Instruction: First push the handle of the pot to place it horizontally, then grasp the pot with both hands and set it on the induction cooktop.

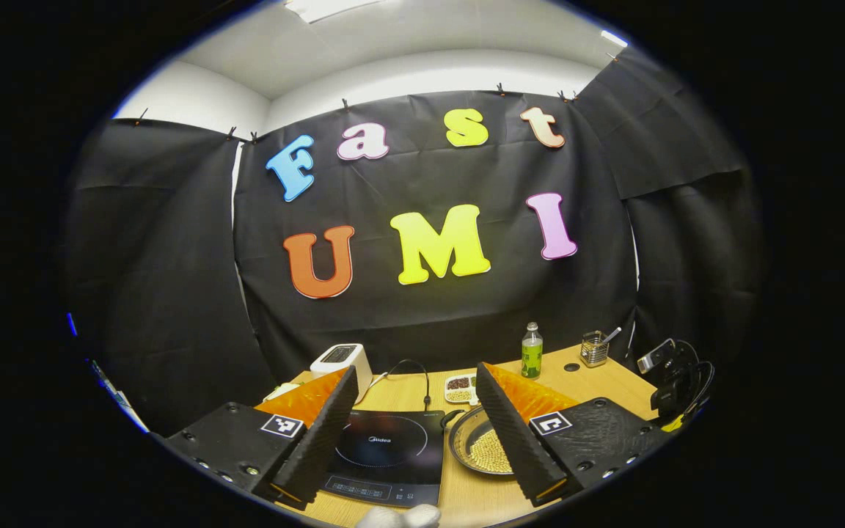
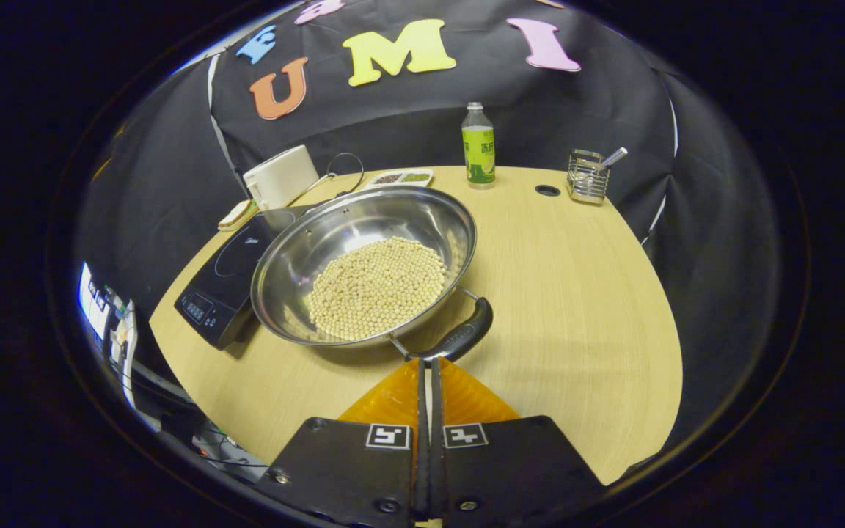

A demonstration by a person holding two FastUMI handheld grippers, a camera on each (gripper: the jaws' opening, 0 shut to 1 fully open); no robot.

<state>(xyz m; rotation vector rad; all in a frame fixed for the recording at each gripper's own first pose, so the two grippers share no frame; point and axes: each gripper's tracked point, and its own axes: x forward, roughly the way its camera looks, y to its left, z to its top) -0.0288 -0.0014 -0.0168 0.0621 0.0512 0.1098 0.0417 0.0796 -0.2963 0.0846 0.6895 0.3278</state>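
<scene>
Just before the pot's black handle (image 2: pixel 461 338), the right gripper (image 2: pixel 427 361) has its two fingers pressed together, holding nothing, tips at the handle's near end. Beyond them the pot (image 2: pixel 364 260), filled with pale beans (image 2: pixel 378 286), sits just beside the induction cooktop (image 2: pixel 228 282). Above the cooktop, the left gripper (image 1: pixel 416 381) is wide open and empty. Behind the pot stands a green bottle (image 2: pixel 478 147).
</scene>
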